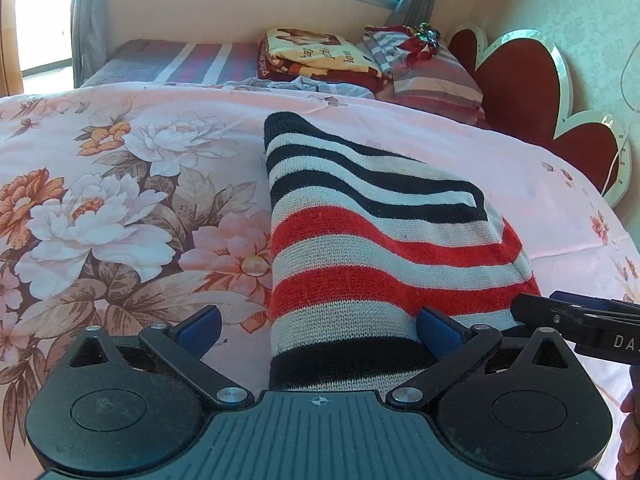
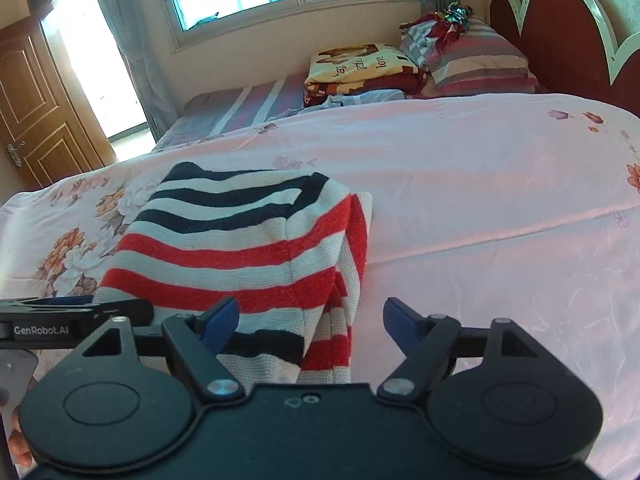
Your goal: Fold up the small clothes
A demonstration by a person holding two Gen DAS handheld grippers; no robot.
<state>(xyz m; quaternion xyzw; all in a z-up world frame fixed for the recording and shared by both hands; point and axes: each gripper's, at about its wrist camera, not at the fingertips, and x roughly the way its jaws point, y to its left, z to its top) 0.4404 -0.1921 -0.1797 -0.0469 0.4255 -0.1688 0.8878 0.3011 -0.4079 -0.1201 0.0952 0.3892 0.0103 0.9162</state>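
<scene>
Left gripper [image 1: 318,326], jaws spread wide, straddles the near left part of a striped sweater [image 1: 376,248], its fingers clamped on nothing; one blue pad [image 1: 438,326] rests against the knit, the other over the floral bedspread [image 1: 120,184]. Right gripper [image 2: 310,322], likewise wide open and holding nothing, sits at the sweater's [image 2: 248,248] near right edge, left pad [image 2: 220,322] over the fabric, right pad over bare pink cover [image 2: 480,184]. The sweater, folded into a narrow stack of black, white and red bands, lies flat on the bed. Beyond it: folded blankets [image 2: 360,68], a striped pillow [image 2: 480,60] and a heart-shaped headboard [image 1: 524,92].
</scene>
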